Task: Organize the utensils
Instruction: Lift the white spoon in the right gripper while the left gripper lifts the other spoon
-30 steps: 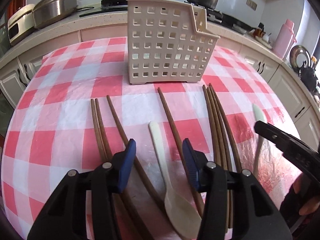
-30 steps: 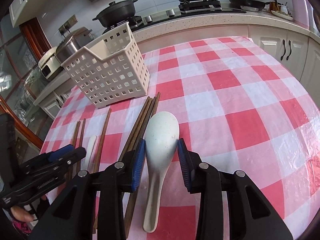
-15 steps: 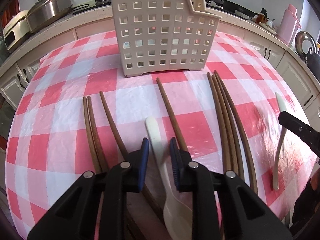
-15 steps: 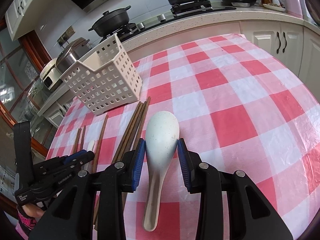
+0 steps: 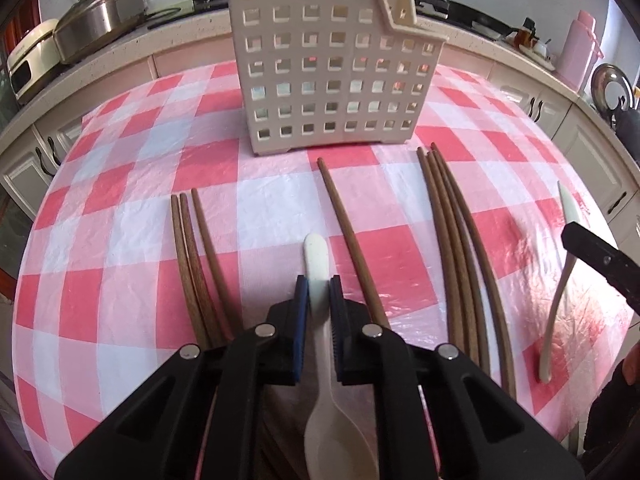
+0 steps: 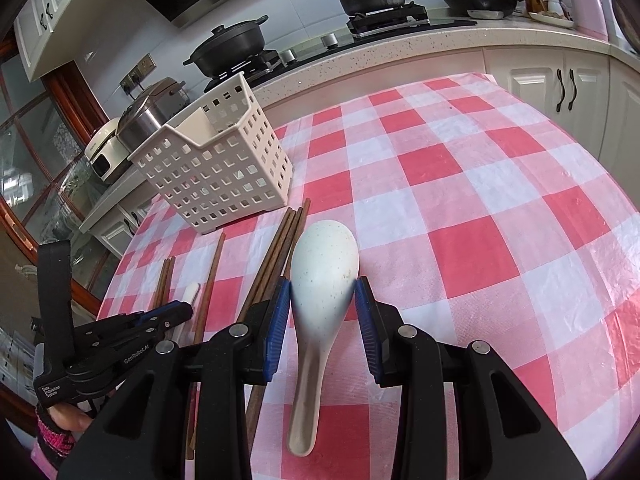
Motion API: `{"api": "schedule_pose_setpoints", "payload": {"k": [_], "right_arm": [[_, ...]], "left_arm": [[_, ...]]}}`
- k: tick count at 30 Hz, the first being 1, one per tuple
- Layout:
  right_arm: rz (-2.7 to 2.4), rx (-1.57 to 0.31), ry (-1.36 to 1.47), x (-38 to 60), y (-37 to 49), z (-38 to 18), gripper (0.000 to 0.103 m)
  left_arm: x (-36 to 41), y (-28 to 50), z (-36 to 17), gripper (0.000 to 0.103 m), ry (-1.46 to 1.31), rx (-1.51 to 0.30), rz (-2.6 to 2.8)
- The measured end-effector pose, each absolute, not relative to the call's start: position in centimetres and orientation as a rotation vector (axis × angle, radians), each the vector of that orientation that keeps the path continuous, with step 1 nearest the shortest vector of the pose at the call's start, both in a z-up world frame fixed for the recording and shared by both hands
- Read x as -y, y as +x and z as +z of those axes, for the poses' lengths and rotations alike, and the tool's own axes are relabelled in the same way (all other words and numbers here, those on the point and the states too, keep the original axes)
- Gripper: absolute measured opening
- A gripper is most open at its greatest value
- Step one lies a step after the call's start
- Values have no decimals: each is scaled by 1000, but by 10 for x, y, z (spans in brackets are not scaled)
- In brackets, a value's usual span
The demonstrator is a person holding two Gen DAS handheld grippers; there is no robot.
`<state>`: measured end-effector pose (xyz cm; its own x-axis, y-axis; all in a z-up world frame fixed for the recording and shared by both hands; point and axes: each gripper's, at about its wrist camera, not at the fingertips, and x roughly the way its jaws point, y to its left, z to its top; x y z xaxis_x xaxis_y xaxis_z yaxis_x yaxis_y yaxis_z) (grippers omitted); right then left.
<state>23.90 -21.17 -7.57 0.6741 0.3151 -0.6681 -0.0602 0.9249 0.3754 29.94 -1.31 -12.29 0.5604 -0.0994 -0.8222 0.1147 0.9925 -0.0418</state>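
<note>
Cream plastic basket point(image 5: 332, 68) stands upright at the far middle of the checked red-and-white tablecloth point(image 5: 120, 272), perforated walls, one compartment divider visible from the right wrist view; I see nothing inside it.

Left gripper point(image 5: 319, 292): my jaws are closing on the handle of the small cream spoon point(image 5: 316, 256). Blue pads sit against both sides of the handle; handle tip pokes out beyond the pads toward the basket, bowl lies back under the gripper body. Whether the spoon is off the cloth I cannot tell.

Right gripper point(image 6: 323, 292): jaws part-open, pads pressed on either side of the bowl of the speckled white spoon point(image 6: 324, 264). Bowl is underside up, pointing away; handle runs back between the fingers toward the camera.

Loose brown chopsticks on the cloth, left wrist view:
- group of three point(image 5: 188, 256), left of my gripper
- single chopstick point(image 5: 344, 232), just right of the cream spoon
- bundle point(image 5: 452, 240) farther right, tips near the basket's base

Black pots point(image 6: 232, 46) on the stove behind, well apart from the table.
</note>
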Motion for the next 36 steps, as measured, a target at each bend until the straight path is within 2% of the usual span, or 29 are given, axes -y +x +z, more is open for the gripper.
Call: {"api": "schedule_pose_setpoints", "payload": {"k": [15, 25, 28, 36], "right_arm": [[256, -744, 282, 192, 225, -52, 34], [268, -714, 236, 176, 212, -39, 34], [271, -707, 229, 173, 209, -36, 34], [267, -696, 220, 170, 204, -32, 34]], "left_arm": [[12, 261, -70, 11, -19, -777, -169], [11, 234, -60, 10, -1, -711, -184], [11, 228, -58, 5, 3, -699, -190], [4, 222, -57, 4, -17, -691, -196]]}}
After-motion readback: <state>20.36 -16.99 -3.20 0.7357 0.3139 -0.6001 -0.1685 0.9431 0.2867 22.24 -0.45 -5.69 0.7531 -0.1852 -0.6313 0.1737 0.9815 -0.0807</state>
